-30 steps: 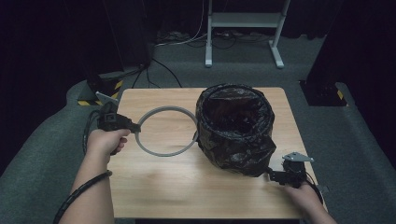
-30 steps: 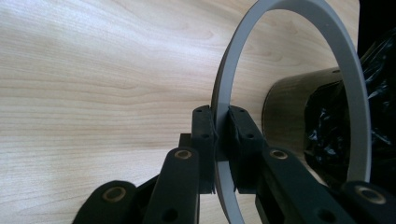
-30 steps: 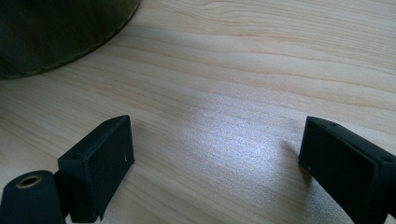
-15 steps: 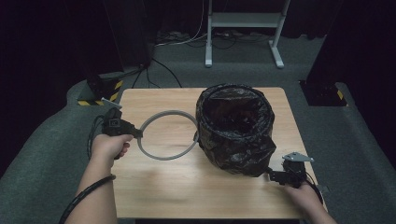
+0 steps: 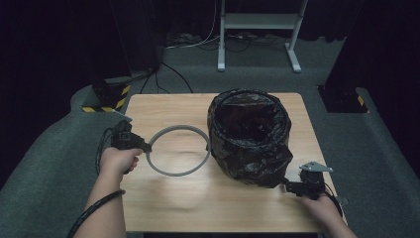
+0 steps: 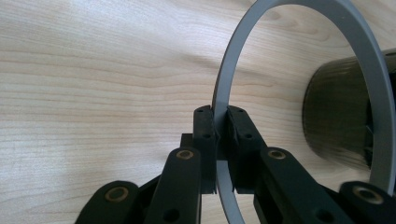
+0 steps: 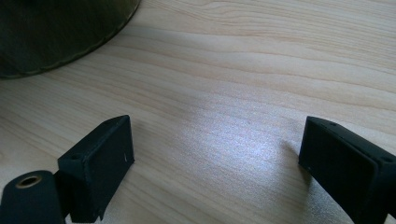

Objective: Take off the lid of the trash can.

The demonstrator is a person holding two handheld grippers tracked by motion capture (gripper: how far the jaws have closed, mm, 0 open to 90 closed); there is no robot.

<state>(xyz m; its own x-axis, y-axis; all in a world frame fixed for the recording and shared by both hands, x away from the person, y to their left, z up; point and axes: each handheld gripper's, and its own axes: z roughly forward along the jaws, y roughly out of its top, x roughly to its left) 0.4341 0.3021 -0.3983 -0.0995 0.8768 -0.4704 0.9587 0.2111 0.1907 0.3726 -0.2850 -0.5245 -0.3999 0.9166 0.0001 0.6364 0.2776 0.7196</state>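
On the table [image 5: 198,198], the left gripper [image 6: 222,140] pinches the grey ring [image 5: 179,150], probably to lift it onto the bin [image 5: 250,134]. The right gripper [image 7: 215,163] rests beside the bin, jaws spread.

No text, label or number can be read anywhere.

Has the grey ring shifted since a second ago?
Yes, slightly. The grey ring, gripped by the left tongs, has slid rightward; its far edge now meets the black bag-lined bin, which has stayed put on the table.
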